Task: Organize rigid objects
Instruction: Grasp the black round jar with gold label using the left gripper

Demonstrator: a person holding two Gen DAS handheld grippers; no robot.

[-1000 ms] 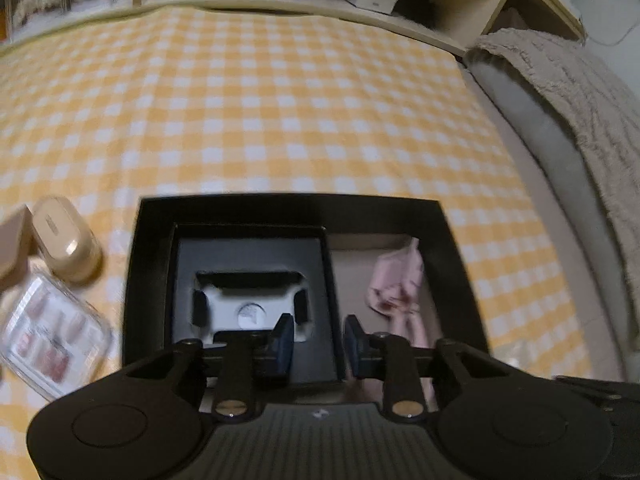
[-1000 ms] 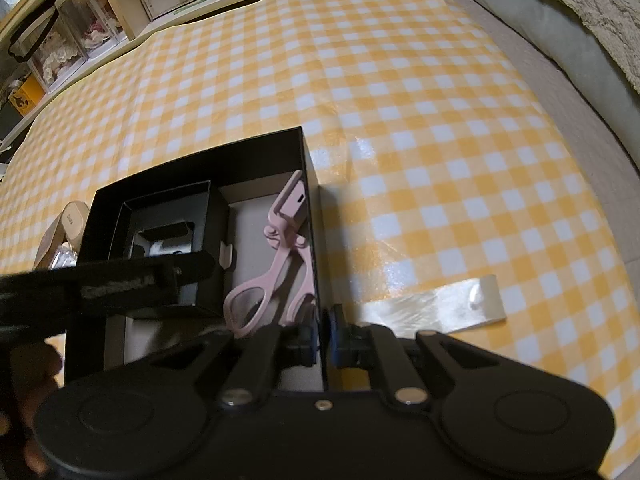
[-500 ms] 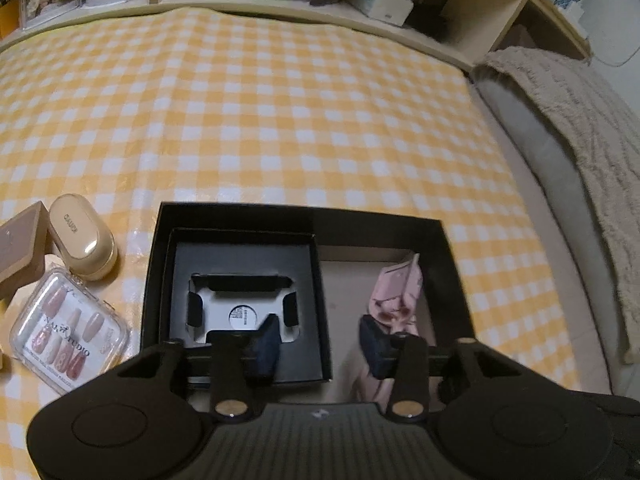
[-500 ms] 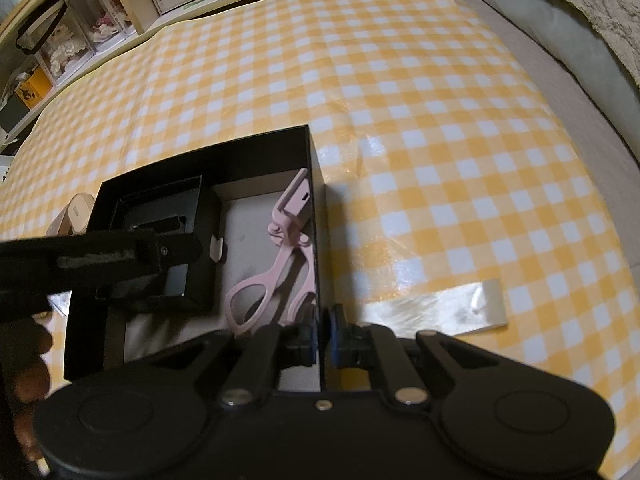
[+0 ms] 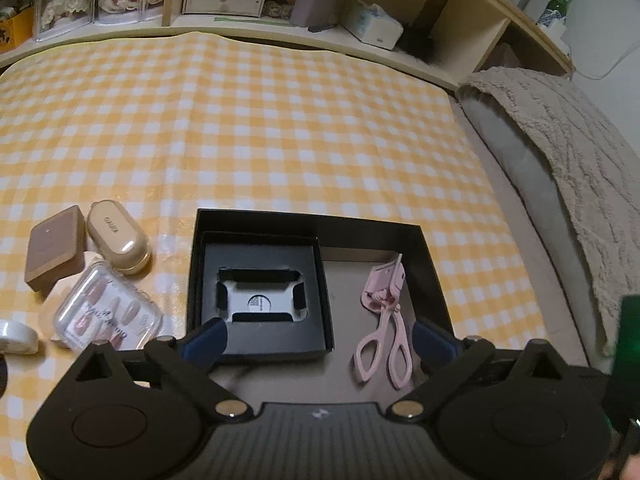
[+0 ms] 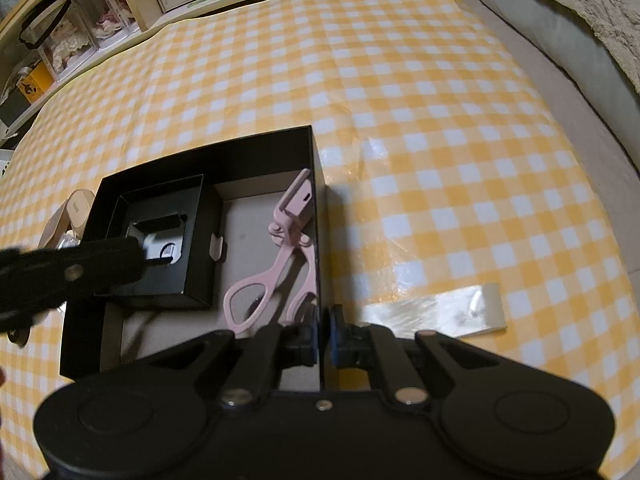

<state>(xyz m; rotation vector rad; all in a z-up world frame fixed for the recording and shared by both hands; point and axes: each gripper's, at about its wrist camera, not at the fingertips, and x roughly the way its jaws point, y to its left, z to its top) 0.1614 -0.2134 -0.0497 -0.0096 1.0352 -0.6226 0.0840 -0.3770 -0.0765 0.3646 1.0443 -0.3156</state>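
Since a second ago the left gripper [image 5: 318, 338] has pulled back and up from the box [image 5: 312, 220]; more of the cloth and the loose items at left now show. Its jaws are opening, wide apart, nothing between them.

Right gripper [image 6: 323, 334]: jaws together, pinching the box's right wall at the near corner, apparently steadying it.

Inside the box: small black tray [image 5: 260, 300] at left, pink curler [image 5: 386, 320] at right, long axis running near-to-far, handles near.

Still outside, left of the box: brown case [image 5: 54, 254], beige case [image 5: 118, 236] just beside it, clear nail box [image 5: 108, 314] nearer. All lie left of the left gripper, which is the closer hand; the nail box is nearest, long axis slanting far-left to near-right.

A white object [image 5: 16, 338] at the left edge is cut off, unidentifiable. In the right wrist view the left gripper's arm hides most loose items. The box's near wall is hidden behind both gripper bodies.
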